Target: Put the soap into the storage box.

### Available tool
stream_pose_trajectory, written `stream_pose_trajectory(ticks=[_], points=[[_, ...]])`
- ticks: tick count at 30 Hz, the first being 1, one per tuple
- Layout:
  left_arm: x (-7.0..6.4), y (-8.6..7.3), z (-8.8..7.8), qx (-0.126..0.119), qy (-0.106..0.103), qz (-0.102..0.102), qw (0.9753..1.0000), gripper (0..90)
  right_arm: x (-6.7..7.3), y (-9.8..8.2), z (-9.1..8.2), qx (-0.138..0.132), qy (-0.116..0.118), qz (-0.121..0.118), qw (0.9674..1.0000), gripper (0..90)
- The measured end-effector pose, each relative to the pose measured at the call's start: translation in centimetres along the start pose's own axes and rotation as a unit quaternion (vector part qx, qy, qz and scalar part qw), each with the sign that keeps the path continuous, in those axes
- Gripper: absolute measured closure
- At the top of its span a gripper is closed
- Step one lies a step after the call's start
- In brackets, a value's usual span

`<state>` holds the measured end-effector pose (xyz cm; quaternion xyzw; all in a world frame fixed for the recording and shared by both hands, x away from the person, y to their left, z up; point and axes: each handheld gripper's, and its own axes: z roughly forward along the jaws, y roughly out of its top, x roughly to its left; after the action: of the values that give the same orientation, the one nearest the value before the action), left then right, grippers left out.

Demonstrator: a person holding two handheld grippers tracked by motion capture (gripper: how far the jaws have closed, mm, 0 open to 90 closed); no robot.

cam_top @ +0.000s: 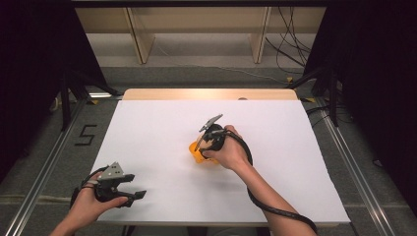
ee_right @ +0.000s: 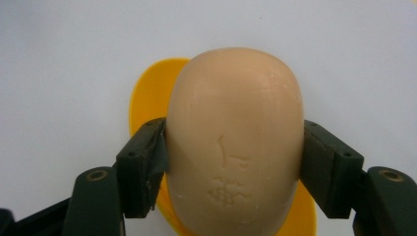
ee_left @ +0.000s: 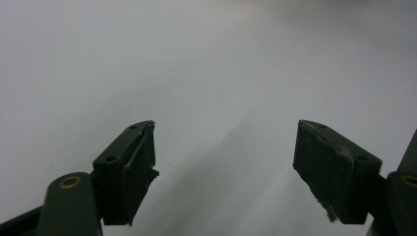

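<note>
At the near left edge of the white worktop [cam_top: 147, 147], the left hand-held gripper [cam_top: 133, 187] rests with jaws wide and empty. Near the middle, the right hand-held gripper [ee_right: 235, 152] clamps a beige soap bar [ee_right: 235, 142], seemingly over a yellow dish [ee_right: 147, 93].

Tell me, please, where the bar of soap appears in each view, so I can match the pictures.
High view: hidden under the right hand; just the yellow dish peeks out at centre.
Left gripper view: not in it.
Right gripper view: bar of soap at centre, clamped by the right tongs.
Shared landmark: the yellow dish.
</note>
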<state>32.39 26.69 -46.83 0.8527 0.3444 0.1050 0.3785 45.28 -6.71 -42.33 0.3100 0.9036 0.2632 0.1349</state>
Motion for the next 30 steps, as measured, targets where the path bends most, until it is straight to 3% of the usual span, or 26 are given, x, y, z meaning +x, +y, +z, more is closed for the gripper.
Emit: stream_pose_trajectory(ticks=[1,4,5,10,12,13,17,18,22,24,26,27,30], points=[[0.0,0.0,0.0,0.0,0.0,0.0,1.0,23.6,-0.1,0.0,0.1,-0.002,0.001,-0.008,1.0,33.4],[0.0,0.0,0.0,0.0,0.0,-0.001,1.0,23.6,0.1,-0.1,0.2,0.003,0.002,0.003,1.0,33.4],[0.0,0.0,0.0,0.0,0.0,0.0,1.0,23.6,-0.1,-0.2,0.3,0.007,0.001,-0.006,1.0,33.2],[0.0,0.0,0.0,0.001,-0.001,0.0,1.0,23.6,-0.1,-0.2,0.4,-0.002,0.009,0.012,0.9999,31.0],[-0.1,0.0,0.1,-0.003,-0.002,-0.006,1.0,23.6,-0.2,-0.1,0.2,0.004,0.009,0.008,0.9999,30.9],[0.0,0.0,0.0,0.002,0.002,0.001,1.0,23.6,-0.3,0.1,0.1,0.003,0.01,0.001,0.9999,28.9],[0.0,0.0,0.0,0.001,0.003,0.002,1.0,23.6,-0.1,0.1,-0.1,0.005,0.013,0.016,0.9998,28.2],[0.0,0.0,0.0,0.001,0.004,0.002,1.0,23.6,-0.2,0.1,-0.1,-0.001,0.011,0.007,0.9999,28.1],[0.0,0.0,0.0,0.002,0.003,0.001,1.0,23.6,-0.2,-0.1,-0.2,-0.006,0.009,0.013,0.9999,28.0],[0.0,0.0,0.0,0.002,0.003,0.001,1.0,23.6,-0.2,-0.1,-0.6,-0.006,0.011,0.018,0.9998,28.2],[0.0,0.0,0.0,0.001,0.003,0.0,1.0,23.6,-0.3,-0.1,-0.8,-0.014,0.006,0.007,0.9999,28.5],[0.0,0.0,0.0,-0.003,0.002,-0.001,1.0,23.6,-0.1,-0.2,-1.1,-0.013,0.007,0.025,0.9996,28.7],[0.0,0.0,0.0,-0.005,0.001,-0.002,1.0,23.6,-0.1,-1.0,-2.7,-0.025,0.001,0.012,0.9996,28.9]])
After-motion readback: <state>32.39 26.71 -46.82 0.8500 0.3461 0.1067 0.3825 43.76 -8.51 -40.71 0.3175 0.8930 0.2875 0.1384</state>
